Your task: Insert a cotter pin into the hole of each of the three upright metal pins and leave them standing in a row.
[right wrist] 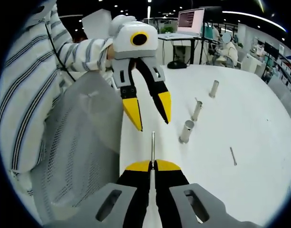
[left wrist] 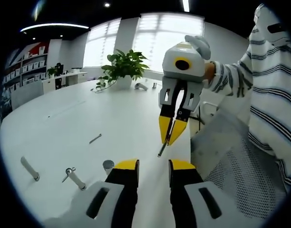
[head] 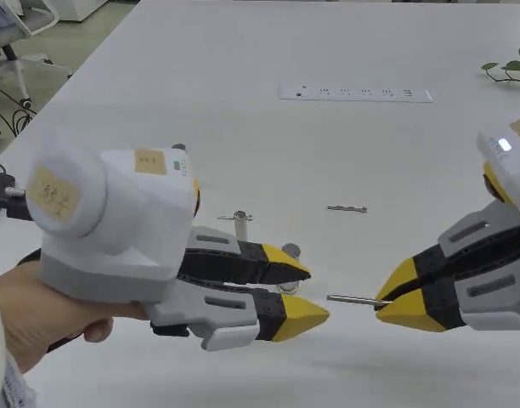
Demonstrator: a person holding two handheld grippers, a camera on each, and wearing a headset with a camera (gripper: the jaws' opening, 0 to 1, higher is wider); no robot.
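— While the black-and-grey right gripper with yellow tips [right wrist: 152, 164] sits low at the right of the head view, what is it doing?

— Its jaws are pressed together on a thin silver held cotter pin [right wrist: 152, 142]. They grip it by one end, and the rest sticks straight out past the tips, above the white workbench [head: 243, 110].

— And the matching yellow-tipped left gripper [left wrist: 155, 165]?

— A hand [head: 39, 314] holds it. Its jaws are spread with a clear gap and nothing between them. It faces the right gripper tip to tip, and the free end of the held cotter pin reaches just about to its tips.

— Where are the short silvery cylindrical metal pins?

— In the right gripper view three stand upright in a row on the workbench, off to one side of the grippers: the near pin [right wrist: 186, 131], the middle pin [right wrist: 197, 110] and the far pin [right wrist: 213, 89]. The middle pin carries a fitted cotter pin [head: 226, 218] crosswise near its top. In the head view the near pin is just beside the left gripper's upper jaw.

— Anything else on the bench?

— A loose cotter pin [head: 347, 208] lies flat, apart from the row. A long white power strip [head: 355, 93] lies farther back, and a green leafy plant [head: 511, 68] shows at the far right edge.
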